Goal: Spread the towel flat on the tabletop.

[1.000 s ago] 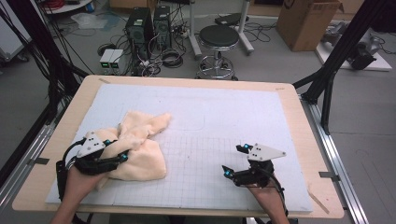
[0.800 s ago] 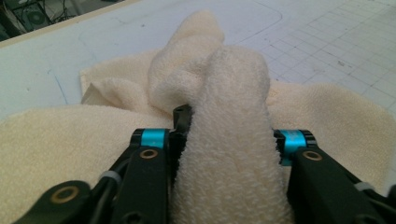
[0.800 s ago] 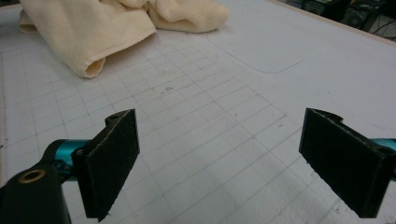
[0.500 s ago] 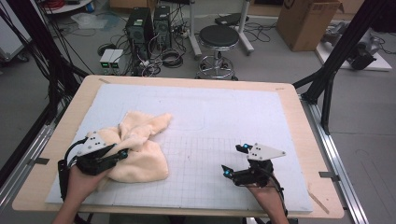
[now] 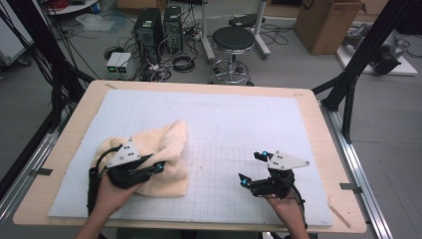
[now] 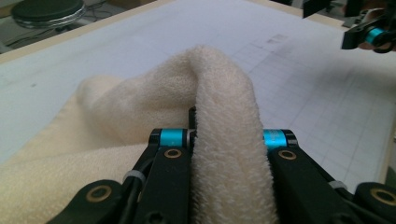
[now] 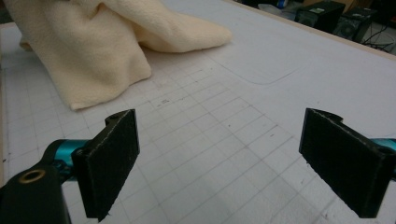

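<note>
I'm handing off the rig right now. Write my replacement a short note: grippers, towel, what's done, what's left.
Left gripper: jaws have just closed on a fold of the cream towel, lifting it over the pile.
Right gripper: open, empty, resting on the gridded mat, apart from the towel.
Towel: bunched at the mat's left side.
Done: one edge gripped and raised.
Left: probably carry the fold across, release, smooth; the right gripper could take another corner.
</note>
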Tool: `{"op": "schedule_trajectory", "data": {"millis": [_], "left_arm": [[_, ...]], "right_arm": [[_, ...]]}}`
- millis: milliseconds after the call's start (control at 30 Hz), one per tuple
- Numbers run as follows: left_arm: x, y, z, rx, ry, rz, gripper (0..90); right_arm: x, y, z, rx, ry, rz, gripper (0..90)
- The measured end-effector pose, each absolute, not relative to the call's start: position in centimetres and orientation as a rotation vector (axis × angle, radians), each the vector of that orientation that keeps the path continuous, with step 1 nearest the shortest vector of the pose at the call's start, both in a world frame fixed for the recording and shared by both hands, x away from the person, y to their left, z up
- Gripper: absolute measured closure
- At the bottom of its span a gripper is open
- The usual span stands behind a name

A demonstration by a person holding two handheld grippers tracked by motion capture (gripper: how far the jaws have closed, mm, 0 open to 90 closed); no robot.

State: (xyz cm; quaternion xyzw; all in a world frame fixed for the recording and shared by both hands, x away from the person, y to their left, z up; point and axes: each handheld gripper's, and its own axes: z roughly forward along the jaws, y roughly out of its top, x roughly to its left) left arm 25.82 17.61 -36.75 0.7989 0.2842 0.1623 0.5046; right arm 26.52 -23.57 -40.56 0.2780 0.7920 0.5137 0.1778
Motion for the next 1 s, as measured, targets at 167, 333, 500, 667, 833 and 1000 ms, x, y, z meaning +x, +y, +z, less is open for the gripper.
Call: {"op": "schedule_trajectory", "data": {"millis": [167,333,500,667,833,1000], "left_arm": [[25.7,14.5,-36.0,1.938,0.61,0.338,78.7],[25.3,13.0,-35.8,1.929,0.563,0.3,78.6],[25.2,12.7,-37.0,1.98,0.555,0.27,77.8],[24.6,13.7,-37.4,1.985,0.57,0.23,56.3],[24.1,15.8,-35.6,1.932,0.582,0.237,48.2],[24.6,17.3,-34.0,1.898,0.587,0.283,46.6]], "right_arm": [[26.5,-24.0,-40.3,0.794,2.224,1.466,11.6],[26.5,-24.1,-40.3,0.787,2.221,1.467,11.6],[26.5,-23.8,-40.4,0.781,2.236,1.46,11.6],[26.6,-23.6,-40.5,0.774,2.251,1.451,11.6],[26.6,-23.4,-40.6,0.767,2.256,1.445,11.6],[26.8,-23.4,-40.6,0.766,2.262,1.439,11.6]]}}
